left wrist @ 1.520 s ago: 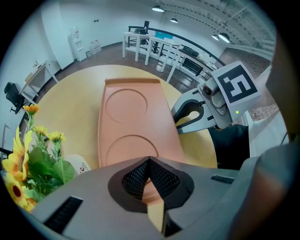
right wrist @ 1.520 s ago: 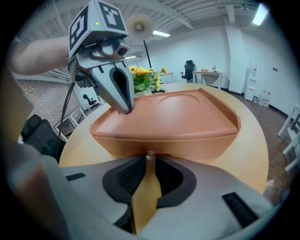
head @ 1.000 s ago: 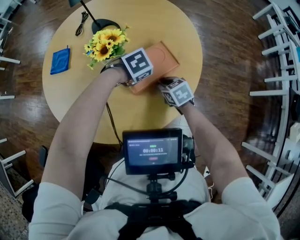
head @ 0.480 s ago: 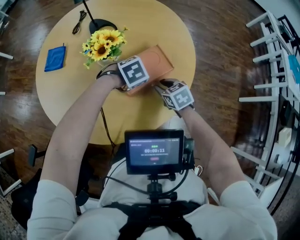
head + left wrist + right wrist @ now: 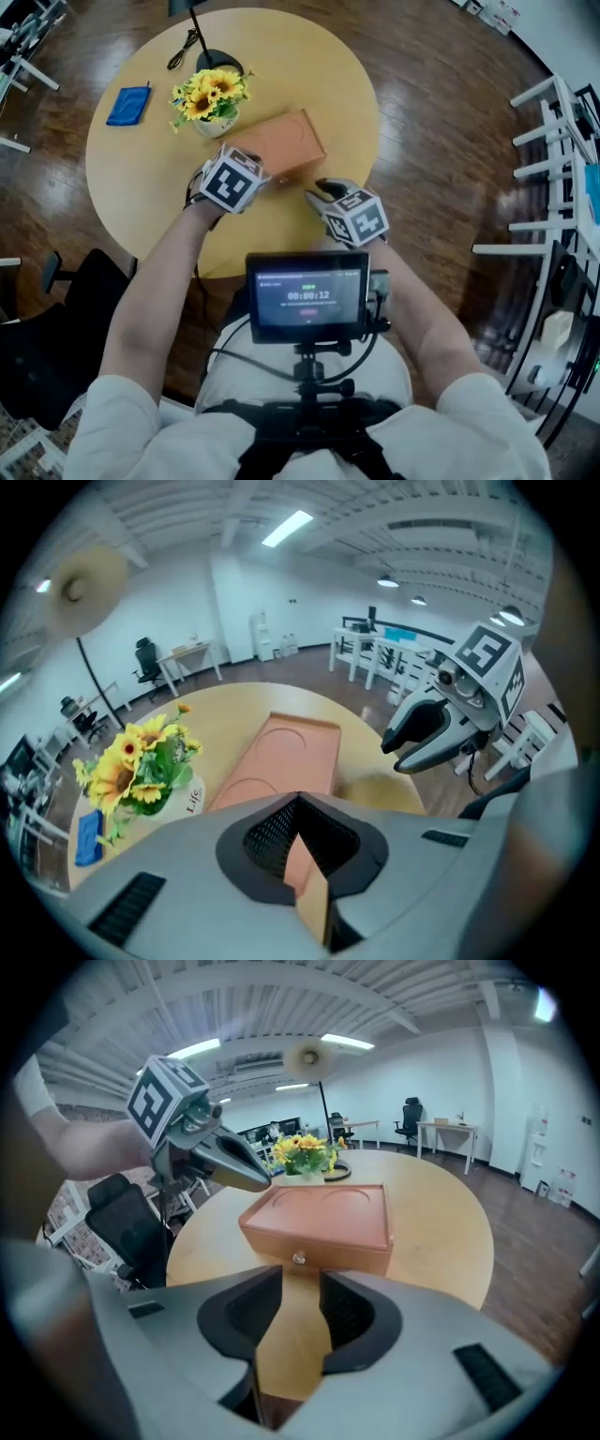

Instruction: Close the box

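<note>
An orange-brown wooden box [image 5: 284, 141] lies on the round table [image 5: 150, 159] with its lid down. The right gripper view shows its flat top [image 5: 323, 1208] and a small knob [image 5: 299, 1259] on the near side. My left gripper [image 5: 255, 175] sits just off the box's near-left corner, with its jaws shut and empty [image 5: 298, 803]. My right gripper [image 5: 322, 193] hovers a short way in front of the knob side. Its jaws [image 5: 300, 1283] stand apart with nothing between them. Neither gripper touches the box.
A pot of sunflowers [image 5: 211, 96] stands right behind the box's left end. A blue cloth [image 5: 128, 105] lies at the table's left, with a black lamp base [image 5: 217, 62] and cable at the far edge. White racks [image 5: 562, 159] and a black chair [image 5: 56, 309] stand around.
Both grippers have drawn back from the box towards me. The left one was over the lid and the right one was at its front. The right jaws have parted.
</note>
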`<state>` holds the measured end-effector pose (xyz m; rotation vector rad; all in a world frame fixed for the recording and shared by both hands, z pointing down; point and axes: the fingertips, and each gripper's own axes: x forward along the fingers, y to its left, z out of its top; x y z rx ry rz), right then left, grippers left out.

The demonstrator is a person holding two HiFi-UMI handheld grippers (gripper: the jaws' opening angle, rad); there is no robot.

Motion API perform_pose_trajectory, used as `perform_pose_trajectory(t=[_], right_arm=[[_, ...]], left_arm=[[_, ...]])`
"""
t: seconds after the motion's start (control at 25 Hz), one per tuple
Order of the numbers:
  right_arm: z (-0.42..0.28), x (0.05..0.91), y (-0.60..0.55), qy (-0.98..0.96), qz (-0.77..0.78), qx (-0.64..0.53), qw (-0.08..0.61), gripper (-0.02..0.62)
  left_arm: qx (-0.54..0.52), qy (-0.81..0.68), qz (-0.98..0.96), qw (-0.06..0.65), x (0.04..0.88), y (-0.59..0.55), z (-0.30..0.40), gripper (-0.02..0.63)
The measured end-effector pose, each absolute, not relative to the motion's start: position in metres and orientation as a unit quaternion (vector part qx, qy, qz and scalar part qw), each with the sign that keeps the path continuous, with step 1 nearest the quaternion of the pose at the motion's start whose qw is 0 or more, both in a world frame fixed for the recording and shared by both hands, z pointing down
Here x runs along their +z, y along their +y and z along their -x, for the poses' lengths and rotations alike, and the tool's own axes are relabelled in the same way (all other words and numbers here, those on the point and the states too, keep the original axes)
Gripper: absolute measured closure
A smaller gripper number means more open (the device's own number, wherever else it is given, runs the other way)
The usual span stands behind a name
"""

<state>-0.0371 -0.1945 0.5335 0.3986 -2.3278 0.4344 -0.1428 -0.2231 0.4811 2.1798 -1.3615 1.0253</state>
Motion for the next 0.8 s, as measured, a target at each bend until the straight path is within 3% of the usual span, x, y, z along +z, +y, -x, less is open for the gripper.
perform_pose_trajectory(t=[0.36, 0.8], right_arm=[[-0.046, 0.505, -0.167, -0.933, -0.077, 0.122, 0.33, 0.463], [-0.092, 0.482, -0.124, -0.946, -0.056, 0.134, 0.291, 0.463]], left_arm=[[0.234, -0.654, -0.692, 0.196, 0.442, -0.131, 0.089, 0.592], [0.125, -0.724, -0.638, 0.232, 0.421, -0.022, 0.05, 0.592]])
